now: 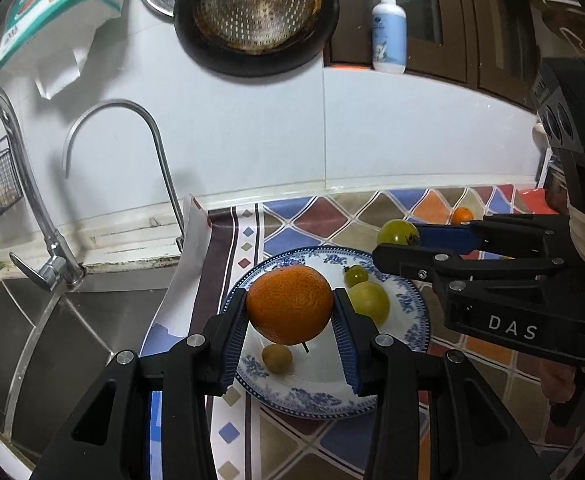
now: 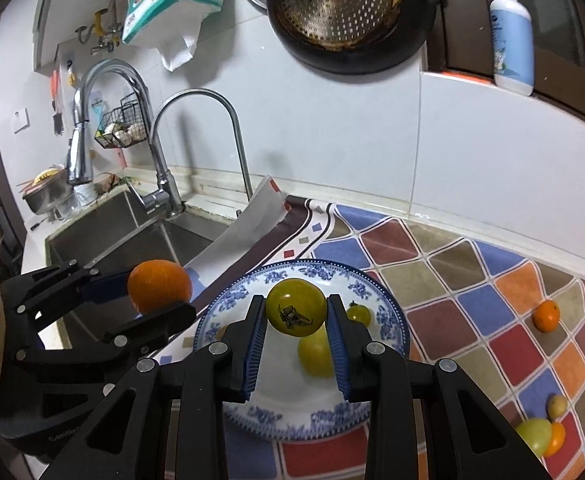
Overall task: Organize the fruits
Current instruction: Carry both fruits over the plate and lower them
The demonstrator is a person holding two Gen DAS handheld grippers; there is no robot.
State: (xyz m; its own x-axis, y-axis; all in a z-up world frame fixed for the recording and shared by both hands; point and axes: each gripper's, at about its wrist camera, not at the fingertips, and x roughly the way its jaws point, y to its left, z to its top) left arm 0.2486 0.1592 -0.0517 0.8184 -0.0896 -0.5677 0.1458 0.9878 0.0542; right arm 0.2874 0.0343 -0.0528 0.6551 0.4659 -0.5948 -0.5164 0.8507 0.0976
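Observation:
My left gripper point(image 1: 290, 310) is shut on a large orange point(image 1: 289, 304) and holds it above the left part of a blue-and-white plate point(image 1: 316, 402). On the plate lie a small brown fruit point(image 1: 277, 357), a yellow-green fruit point(image 1: 370, 303) and a small green tomato point(image 1: 355, 275). My right gripper point(image 2: 295, 312) is shut on a green tomato point(image 2: 295, 306) and holds it above the plate point(image 2: 388, 312). It shows from the side in the left wrist view point(image 1: 400, 238). Loose fruits lie on the cloth: a small orange point(image 2: 546, 315) and a cluster point(image 2: 542, 432) at the right.
A steel sink point(image 1: 72, 320) with two taps lies left of the plate, under the cloth's raised edge point(image 1: 184, 280). A checkered cloth point(image 2: 472, 280) covers the counter. A dark pan point(image 2: 352, 16) hangs on the wall, and a soap bottle point(image 2: 512, 36) stands on a ledge.

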